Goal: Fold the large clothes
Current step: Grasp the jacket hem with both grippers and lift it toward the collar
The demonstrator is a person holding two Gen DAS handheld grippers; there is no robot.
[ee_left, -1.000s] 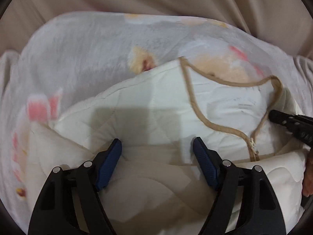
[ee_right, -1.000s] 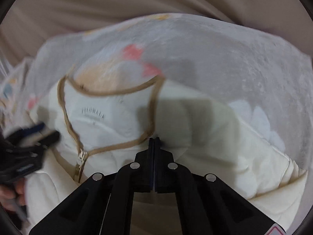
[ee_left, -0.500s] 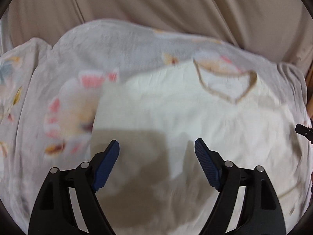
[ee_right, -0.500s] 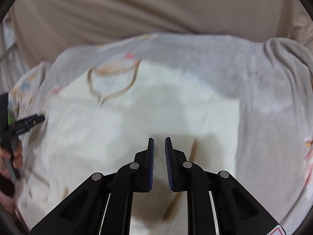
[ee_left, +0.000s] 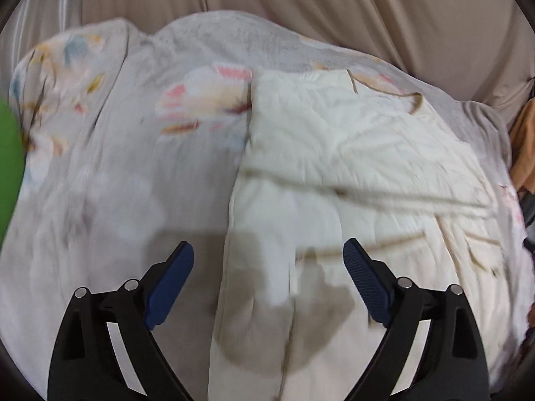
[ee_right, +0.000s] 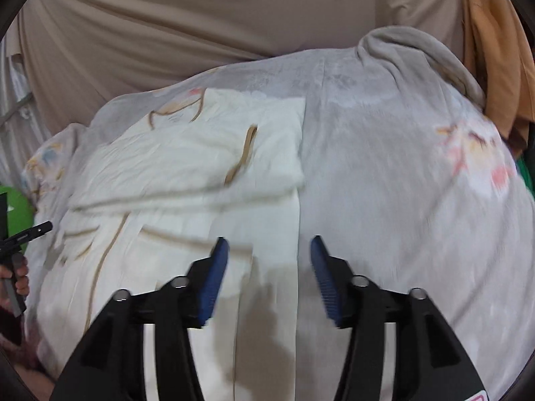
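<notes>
A cream quilted garment with tan trim (ee_left: 351, 167) lies spread on a grey floral blanket (ee_left: 133, 167); its sides are folded in and the neckline points away. It also shows in the right wrist view (ee_right: 187, 180). My left gripper (ee_left: 267, 267) is open and empty, held above the garment's left edge. My right gripper (ee_right: 269, 260) is open and empty, held above the garment's right edge. The left gripper's tip shows at the left edge of the right wrist view (ee_right: 36, 229).
The blanket (ee_right: 401, 183) covers a bed. Beige curtains (ee_right: 200, 16) hang behind it. An orange cloth (ee_right: 495, 50) hangs at the far right. Something green (ee_left: 8, 153) sits at the left edge.
Both grippers have pulled back and up from the garment. The right gripper, shut a second ago, has opened wide. The garment now lies flat, folded narrower.
</notes>
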